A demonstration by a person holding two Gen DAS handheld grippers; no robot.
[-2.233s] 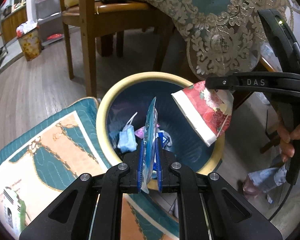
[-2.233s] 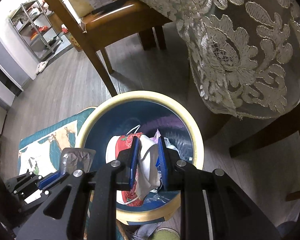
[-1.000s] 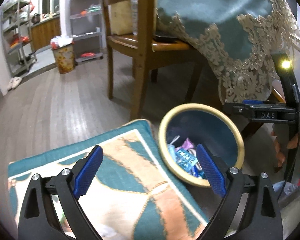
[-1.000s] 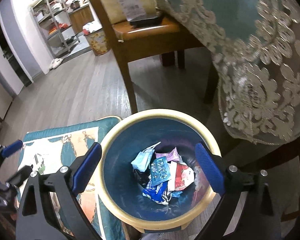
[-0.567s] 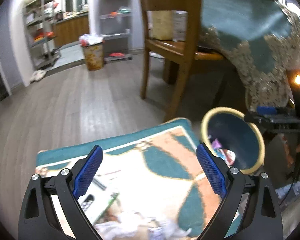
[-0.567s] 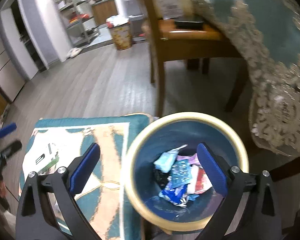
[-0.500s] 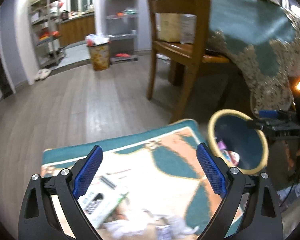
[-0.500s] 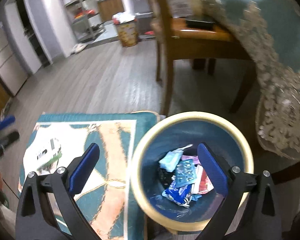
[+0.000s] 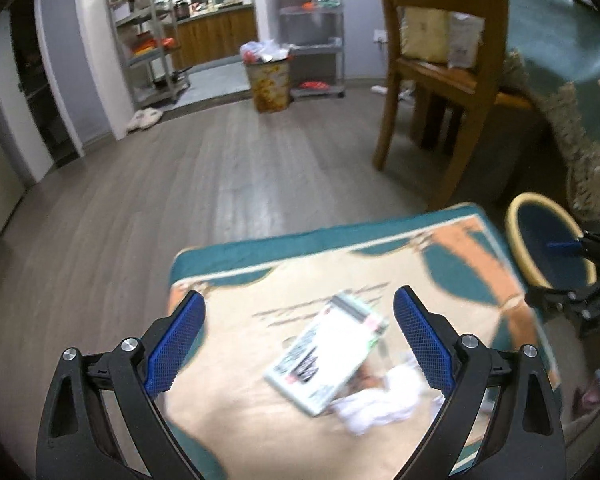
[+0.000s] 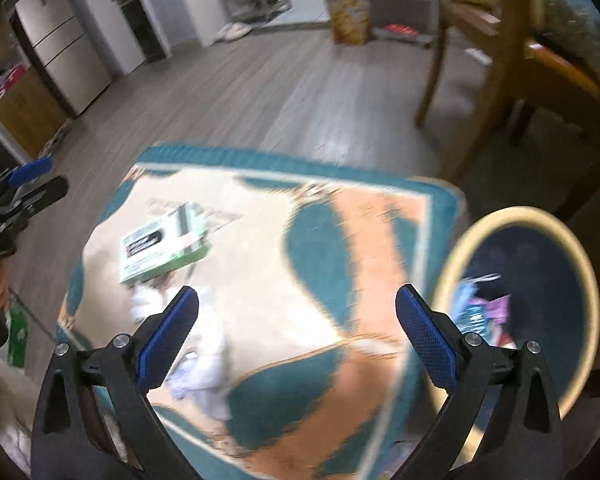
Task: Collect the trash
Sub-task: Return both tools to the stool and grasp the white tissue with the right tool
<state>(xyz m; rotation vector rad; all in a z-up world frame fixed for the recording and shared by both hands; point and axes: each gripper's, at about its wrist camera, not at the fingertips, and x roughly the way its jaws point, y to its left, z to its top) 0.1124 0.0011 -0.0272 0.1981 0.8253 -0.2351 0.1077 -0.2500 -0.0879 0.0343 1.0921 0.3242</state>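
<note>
Only the right view shows litter in the bin [image 10: 540, 240]; both grippers [image 9: 298, 340] [image 10: 296, 326] gape empty over a blurred, probably cardboard box [image 9: 328, 354].

Box [image 9: 326, 354] on rug [image 9: 452, 264], bin [image 9: 548, 248] beside

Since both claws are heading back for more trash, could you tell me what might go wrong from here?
The flat carton lies against the crumpled white tissue, so the open left claw may pinch both or only slide the carton. The two claws approach the same pile on the rug and may collide. The bin stands close enough for the right claw to clip.
</note>
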